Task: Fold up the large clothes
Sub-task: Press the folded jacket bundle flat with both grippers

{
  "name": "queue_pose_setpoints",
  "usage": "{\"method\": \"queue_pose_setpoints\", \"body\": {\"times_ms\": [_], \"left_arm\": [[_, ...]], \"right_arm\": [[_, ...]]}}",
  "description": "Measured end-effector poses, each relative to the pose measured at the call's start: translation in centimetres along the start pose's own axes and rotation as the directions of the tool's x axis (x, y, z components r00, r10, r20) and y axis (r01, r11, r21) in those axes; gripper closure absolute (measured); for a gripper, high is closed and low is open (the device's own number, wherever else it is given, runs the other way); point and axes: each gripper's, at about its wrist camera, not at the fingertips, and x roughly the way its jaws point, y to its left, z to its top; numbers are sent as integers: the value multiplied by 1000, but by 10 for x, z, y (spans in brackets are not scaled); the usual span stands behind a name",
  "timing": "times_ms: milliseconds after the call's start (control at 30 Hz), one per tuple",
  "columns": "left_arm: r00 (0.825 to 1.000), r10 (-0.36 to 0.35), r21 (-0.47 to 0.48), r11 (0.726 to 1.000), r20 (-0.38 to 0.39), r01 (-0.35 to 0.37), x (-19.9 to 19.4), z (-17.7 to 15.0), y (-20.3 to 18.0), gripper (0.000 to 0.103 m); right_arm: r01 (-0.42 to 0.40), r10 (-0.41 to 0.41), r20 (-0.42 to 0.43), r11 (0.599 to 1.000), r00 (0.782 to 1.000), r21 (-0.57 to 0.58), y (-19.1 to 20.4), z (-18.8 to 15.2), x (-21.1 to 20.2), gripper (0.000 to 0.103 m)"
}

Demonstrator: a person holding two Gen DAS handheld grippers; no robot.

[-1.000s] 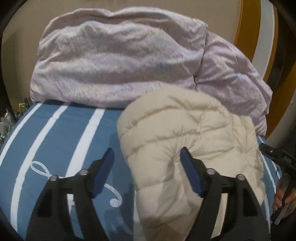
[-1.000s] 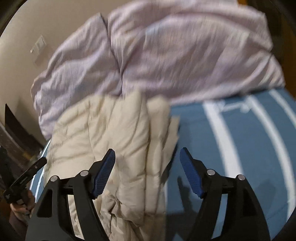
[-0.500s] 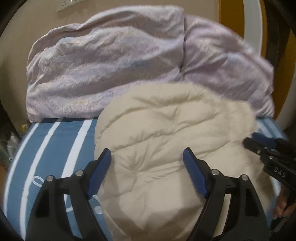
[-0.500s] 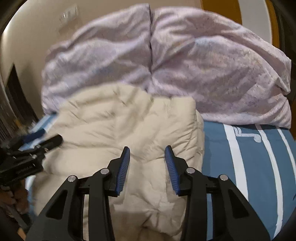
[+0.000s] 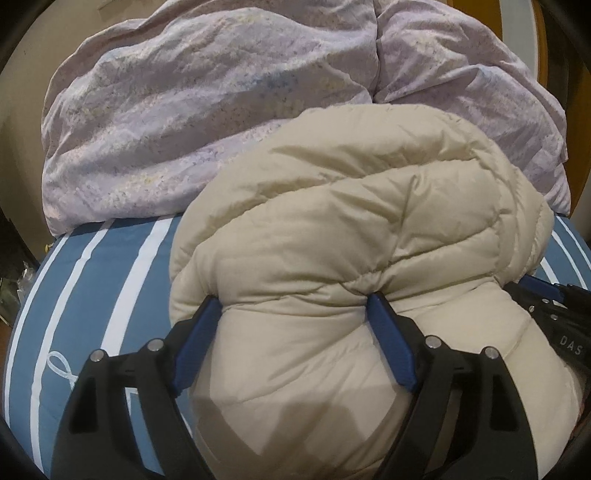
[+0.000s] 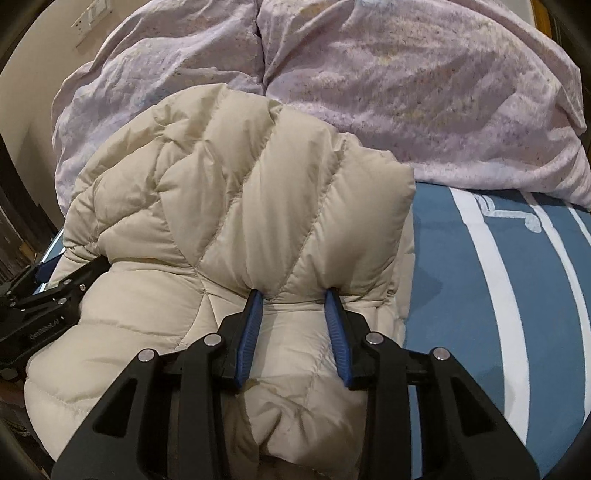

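Between my left gripper (image 5: 293, 310) pads bulges the cream puffer jacket (image 5: 332, 229), squeezed wide; my right gripper (image 6: 293, 299) pinches a narrower fold, on the bed (image 6: 480, 295).

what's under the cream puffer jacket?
The cream puffer jacket lies on the blue white-striped bedsheet, visible beside it. Whatever lies directly beneath the jacket is covered.

place: home bedroom | seen: striped blue bedsheet (image 5: 110, 280) below tongs; lilac duvet (image 5: 207, 110) heaped beyond them; wall switch (image 6: 92, 20) far left
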Motion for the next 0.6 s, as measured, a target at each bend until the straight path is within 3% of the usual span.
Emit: {"method": "queue_pose_setpoints", "body": {"times_ms": [600], "left_arm": [[1000, 20, 4, 1000, 18, -21, 10, -5, -6, 19]], "right_arm": [[3, -4, 12, 1000, 1000, 17, -1, -1, 1, 67]]}}
